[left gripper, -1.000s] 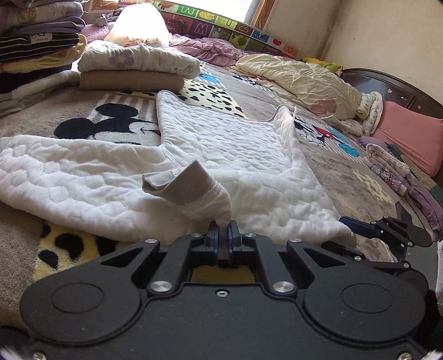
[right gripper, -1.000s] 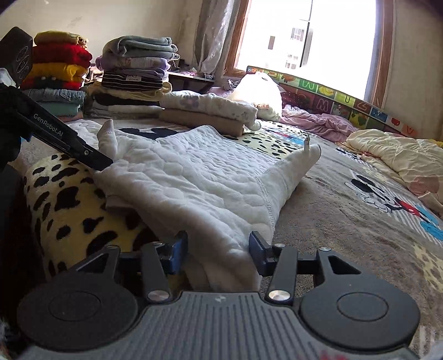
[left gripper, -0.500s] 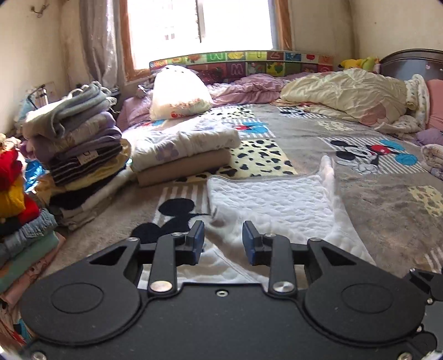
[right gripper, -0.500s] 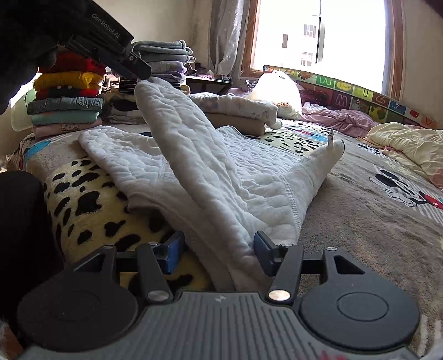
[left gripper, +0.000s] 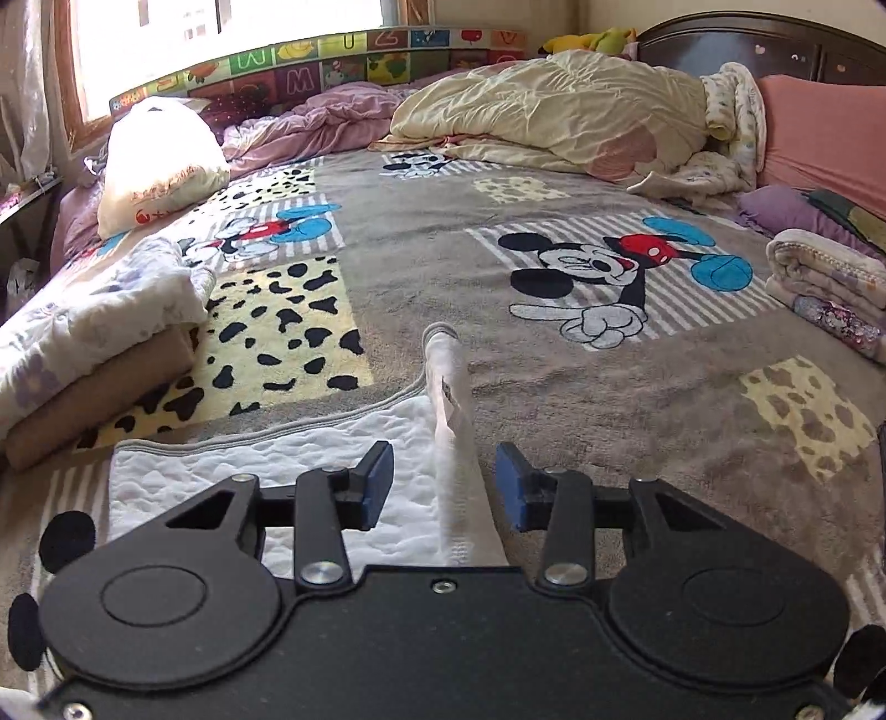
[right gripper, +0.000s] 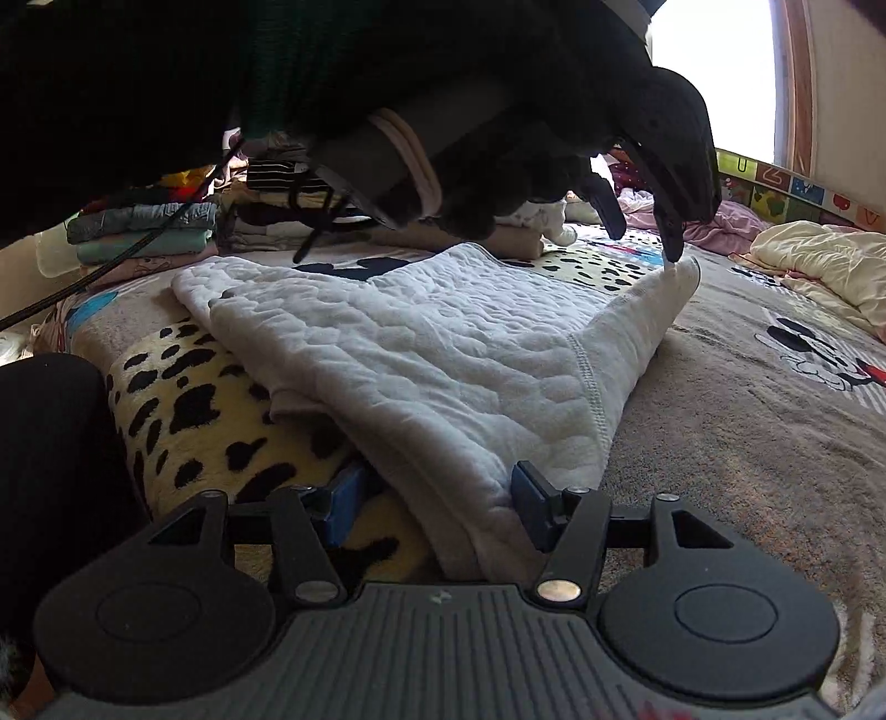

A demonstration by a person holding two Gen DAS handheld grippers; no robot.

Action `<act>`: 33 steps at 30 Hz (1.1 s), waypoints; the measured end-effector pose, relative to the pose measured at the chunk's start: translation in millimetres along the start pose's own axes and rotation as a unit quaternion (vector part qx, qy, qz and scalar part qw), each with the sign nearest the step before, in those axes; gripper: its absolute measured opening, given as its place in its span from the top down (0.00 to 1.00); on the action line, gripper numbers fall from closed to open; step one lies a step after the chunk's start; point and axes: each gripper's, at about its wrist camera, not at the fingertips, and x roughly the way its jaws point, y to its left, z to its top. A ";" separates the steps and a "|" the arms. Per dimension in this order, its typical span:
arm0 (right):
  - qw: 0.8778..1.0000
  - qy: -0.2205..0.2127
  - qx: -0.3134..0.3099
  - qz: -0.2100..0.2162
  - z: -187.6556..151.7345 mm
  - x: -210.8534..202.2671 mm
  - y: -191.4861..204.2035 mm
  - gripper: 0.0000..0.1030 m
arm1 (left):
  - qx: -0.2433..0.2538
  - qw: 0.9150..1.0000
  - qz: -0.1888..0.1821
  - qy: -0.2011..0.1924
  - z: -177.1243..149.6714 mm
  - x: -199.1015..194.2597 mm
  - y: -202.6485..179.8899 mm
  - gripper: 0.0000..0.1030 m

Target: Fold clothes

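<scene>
While the left wrist view looks down the bed toward a crumpled cream quilt (left gripper: 554, 116) and a dark headboard (left gripper: 775, 44), only the right wrist view shows us the stacks of folded clothes (right gripper: 149, 232) behind the work. We see the white quilted garment (right gripper: 421, 360) lying on the plush cartoon-print blanket (left gripper: 554, 354), its near side folded over itself, its surface puffed in small stitched cells, and one sleeve (right gripper: 653, 310) tapering to a ribbed cuff. From the right wrist we see the left gripper (right gripper: 642, 230) held in a black-gloved hand (right gripper: 554, 166) above that cuff, one dark fingertip just at it. From its own camera, the left gripper (left gripper: 443, 482) has its blue-padded jaws apart, the sleeve running up between them. Our right gripper (right gripper: 437, 504) also stands with jaws apart, straddling the garment's thick folded hem without pinching it.
</scene>
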 end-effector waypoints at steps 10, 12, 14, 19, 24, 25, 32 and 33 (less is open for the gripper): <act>1.000 0.002 0.021 0.021 -1.3 -2.7 -9.5 0.42 | -0.200 0.979 -0.016 0.036 -23.5 47.1 68.9 0.96; 0.999 0.001 0.026 0.026 -0.9 -3.1 -11.6 0.42 | -0.211 0.977 -0.021 0.011 -26.7 37.9 72.3 0.96; 0.999 0.001 0.033 0.029 -0.2 -3.6 -13.3 0.42 | -0.199 0.980 -0.013 0.002 -25.0 36.6 69.0 0.96; 0.999 0.007 0.036 0.034 2.6 -1.6 -14.8 0.42 | -0.093 0.993 0.051 0.044 -22.5 67.6 45.6 0.90; 0.999 0.009 0.036 0.034 4.0 -1.0 -14.2 0.42 | -0.022 0.995 0.087 0.034 -14.3 45.9 32.4 0.77; 0.999 0.008 0.037 0.034 3.9 -1.5 -14.0 0.42 | -0.012 0.996 0.086 0.019 -11.8 38.0 31.0 0.77; 0.999 0.006 0.040 0.036 3.7 -2.1 -13.9 0.42 | 0.070 0.995 0.039 -0.055 22.5 23.3 6.8 0.77; 0.999 0.006 0.040 0.036 3.9 -1.8 -13.9 0.41 | 0.086 0.994 0.025 -0.061 27.1 26.8 -0.1 0.77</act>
